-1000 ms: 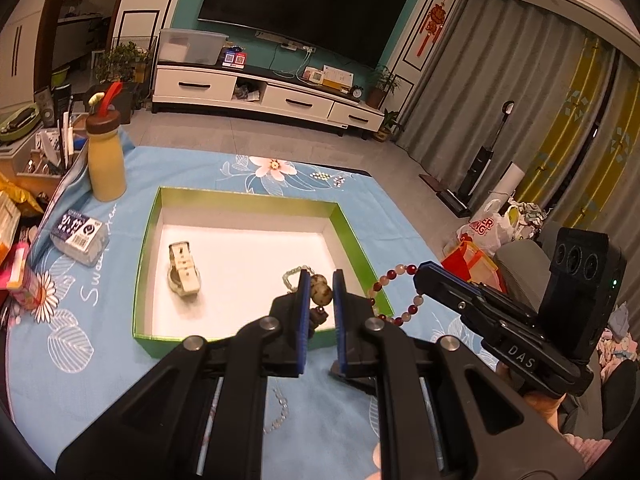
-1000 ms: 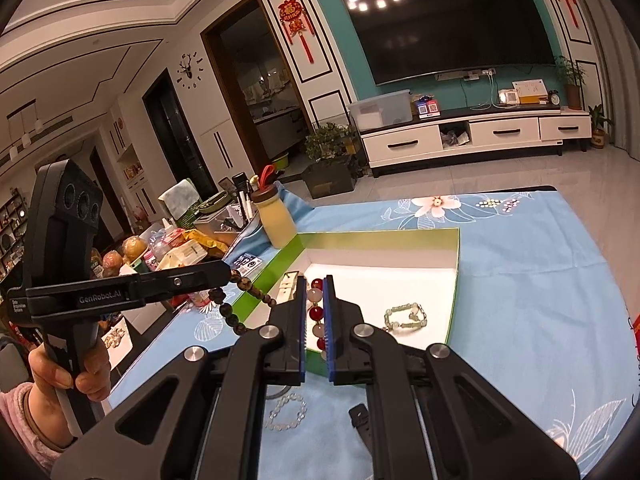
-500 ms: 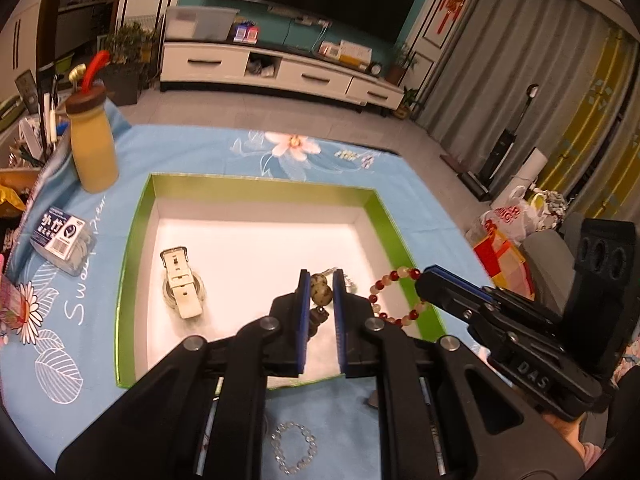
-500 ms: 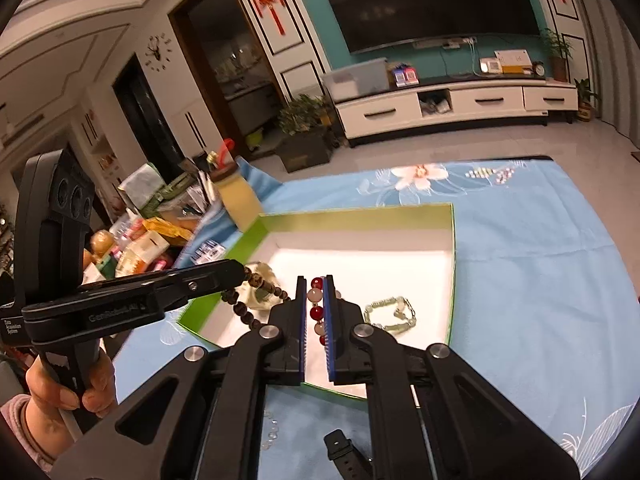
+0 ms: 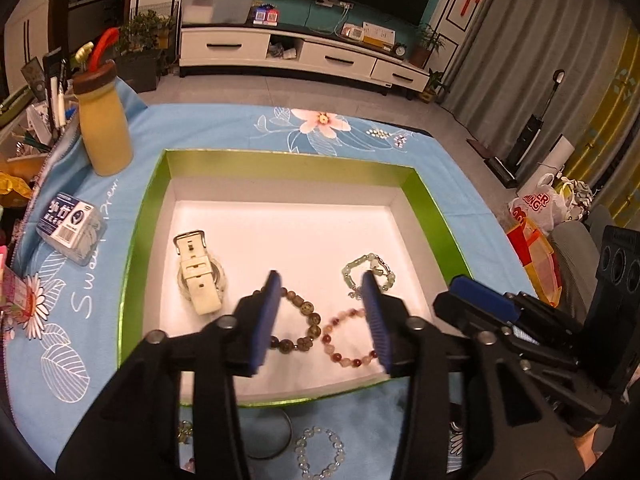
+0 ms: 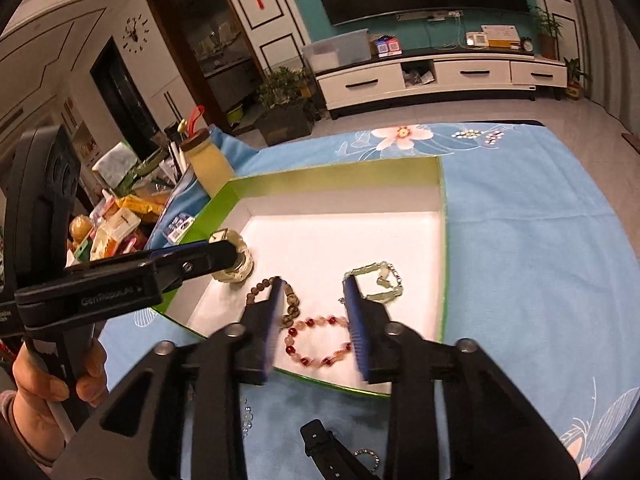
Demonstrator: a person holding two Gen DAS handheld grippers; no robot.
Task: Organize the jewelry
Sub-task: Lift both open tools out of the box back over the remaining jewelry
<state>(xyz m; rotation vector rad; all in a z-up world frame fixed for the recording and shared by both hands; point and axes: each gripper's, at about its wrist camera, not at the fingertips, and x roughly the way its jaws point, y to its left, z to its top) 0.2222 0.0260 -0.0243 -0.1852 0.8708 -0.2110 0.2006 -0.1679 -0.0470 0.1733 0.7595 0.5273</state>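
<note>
Four jewelry pieces (image 5: 296,322) inside box (image 5: 436,216)

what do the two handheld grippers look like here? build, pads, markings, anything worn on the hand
Both the left gripper and the right gripper are black plastic linkages with silver pivot pins and blue ribbed finger pads. The left gripper's body carries pale lettering, partly legible. A pink sleeve cuff shows at the left hand.

The box (image 5: 432,208) has shiny green walls and a smooth white floor; it sits on a soft blue cloth (image 5: 224,128).
</note>
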